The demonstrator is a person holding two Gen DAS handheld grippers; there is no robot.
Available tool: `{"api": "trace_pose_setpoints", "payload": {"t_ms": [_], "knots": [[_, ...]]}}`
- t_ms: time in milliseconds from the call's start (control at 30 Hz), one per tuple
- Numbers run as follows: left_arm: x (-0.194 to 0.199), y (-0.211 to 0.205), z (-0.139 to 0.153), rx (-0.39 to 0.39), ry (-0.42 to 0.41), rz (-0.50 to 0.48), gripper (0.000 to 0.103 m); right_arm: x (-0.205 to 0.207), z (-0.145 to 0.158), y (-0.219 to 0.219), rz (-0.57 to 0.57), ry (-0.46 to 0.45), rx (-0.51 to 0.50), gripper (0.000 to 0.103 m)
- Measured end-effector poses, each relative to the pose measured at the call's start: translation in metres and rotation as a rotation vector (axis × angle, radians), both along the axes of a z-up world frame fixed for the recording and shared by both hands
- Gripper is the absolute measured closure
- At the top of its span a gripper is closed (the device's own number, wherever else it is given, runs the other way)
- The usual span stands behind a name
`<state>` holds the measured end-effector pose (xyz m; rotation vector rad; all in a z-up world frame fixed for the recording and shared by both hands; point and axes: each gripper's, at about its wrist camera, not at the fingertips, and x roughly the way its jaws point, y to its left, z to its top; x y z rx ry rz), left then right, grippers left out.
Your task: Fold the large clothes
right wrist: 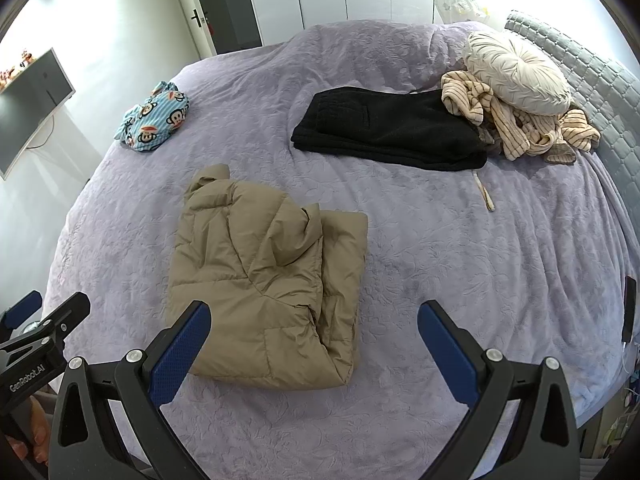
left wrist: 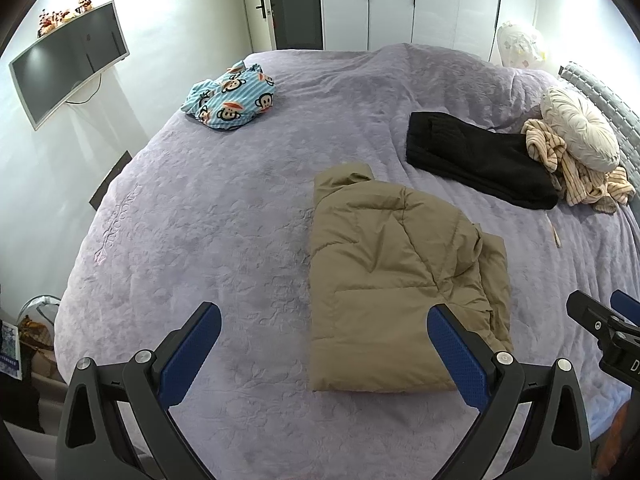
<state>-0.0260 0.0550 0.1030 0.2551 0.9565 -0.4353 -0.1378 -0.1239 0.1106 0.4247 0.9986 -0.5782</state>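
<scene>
A tan puffer jacket [left wrist: 384,272] lies folded into a compact rectangle on the lilac bedspread [left wrist: 200,220]; it also shows in the right wrist view [right wrist: 264,280]. My left gripper [left wrist: 324,316] is open and empty, held above the bed's near edge, its right finger over the jacket's near corner. My right gripper [right wrist: 314,314] is open and empty, hovering over the jacket's near right edge. The right gripper also shows at the left wrist view's right edge [left wrist: 600,316]. The left gripper shows at the right wrist view's left edge [right wrist: 44,312].
A folded black garment [right wrist: 388,128] lies further back. A striped beige garment [right wrist: 520,124] is crumpled beside a round cushion [right wrist: 520,72]. A blue monkey-print garment [left wrist: 230,96] sits at the far left. A small strip [right wrist: 484,194] lies on the bedspread. A wall TV [left wrist: 68,60] hangs to the left.
</scene>
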Motion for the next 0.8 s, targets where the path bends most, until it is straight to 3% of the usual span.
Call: {"api": "trace_pose_setpoints", "payload": {"t_ms": [800], "knots": [[-0.0011, 0.0006, -0.0009, -0.002, 0.002, -0.007, 0.0, -0.0001, 0.0004, 0.0017, -0.001, 0.0, 0.001, 0.0]]}}
